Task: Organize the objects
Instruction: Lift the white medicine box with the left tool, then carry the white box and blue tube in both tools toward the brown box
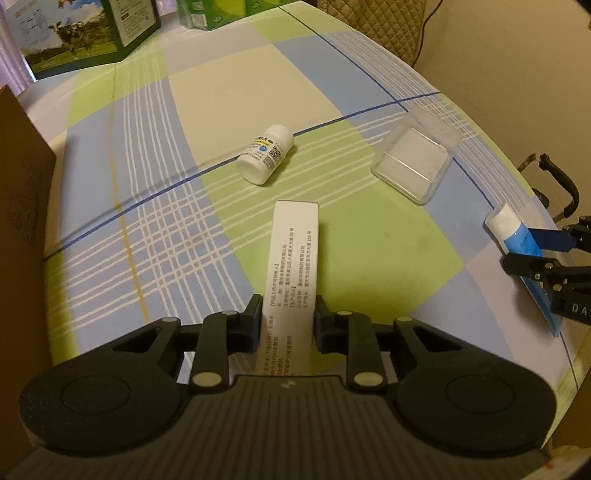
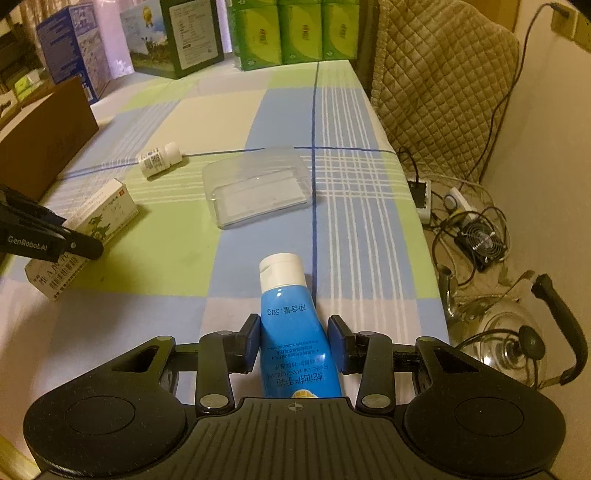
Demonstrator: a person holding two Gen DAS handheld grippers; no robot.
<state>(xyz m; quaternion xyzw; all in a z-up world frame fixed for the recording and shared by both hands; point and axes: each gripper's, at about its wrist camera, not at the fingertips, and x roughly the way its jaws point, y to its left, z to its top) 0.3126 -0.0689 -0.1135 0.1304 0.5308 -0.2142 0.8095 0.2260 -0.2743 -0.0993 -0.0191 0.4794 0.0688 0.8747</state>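
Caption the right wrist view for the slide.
Right tool grips blue hand cream tube, pointing toward clear plastic box on plaid tablecloth.

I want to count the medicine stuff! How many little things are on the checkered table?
4: the white pill bottle lying mid-table, the clear plastic box beside it, the medicine carton in the left tongs, the blue tube in the right tongs.

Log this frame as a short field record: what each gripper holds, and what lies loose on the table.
left gripper: shut on the medicine box
right gripper: shut on the blue tube, white cap pointing forward
loose: white pill bottle on its side; clear plastic tray
surface: checked tablecloth
far edge: green cartons
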